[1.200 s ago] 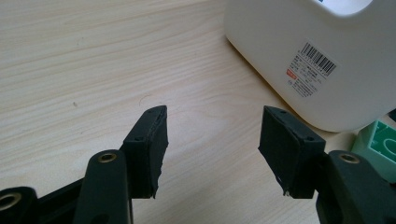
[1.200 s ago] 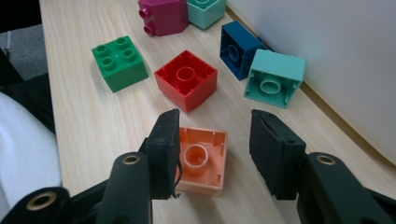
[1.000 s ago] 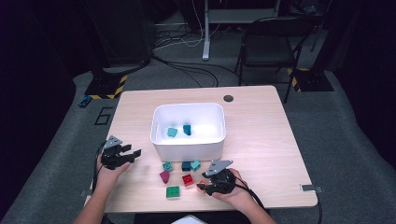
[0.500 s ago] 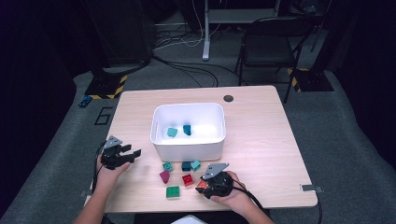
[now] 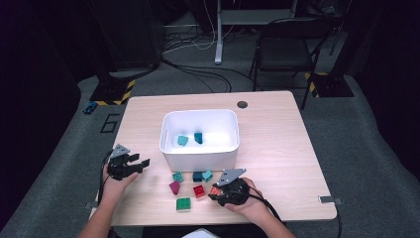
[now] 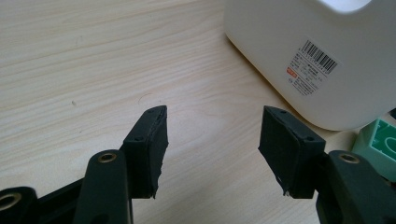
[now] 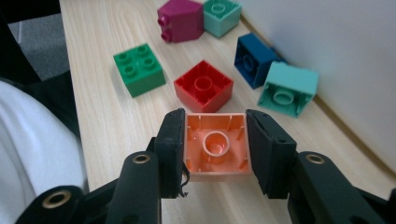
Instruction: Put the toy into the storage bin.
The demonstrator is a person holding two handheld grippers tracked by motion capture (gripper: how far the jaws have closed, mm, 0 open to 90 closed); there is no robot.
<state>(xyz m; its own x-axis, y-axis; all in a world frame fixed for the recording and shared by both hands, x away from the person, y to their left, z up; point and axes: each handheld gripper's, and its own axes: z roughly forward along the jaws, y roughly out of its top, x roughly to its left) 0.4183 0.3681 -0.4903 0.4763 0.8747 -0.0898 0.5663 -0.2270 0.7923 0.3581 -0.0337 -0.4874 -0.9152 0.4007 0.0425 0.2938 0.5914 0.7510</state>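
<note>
Your right gripper just closed, grasping orange brick by flat sidewalls, near white bin. Light, stiff, slick plastic: keep squeeze square. Left gripper released, empty.

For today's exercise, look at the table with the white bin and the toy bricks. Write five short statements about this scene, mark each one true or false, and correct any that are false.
1. The right gripper is closed on an orange brick. True; its jaws have just been closing and the pads press the brick's sides.
2. The left gripper holds a green brick. False; its jaws stand open over bare table.
3. The white bin holds two teal bricks. True.
4. The red brick lies inside the bin. False; it lies on the table in front of the bin.
5. The green brick lies studs up. True.
</note>
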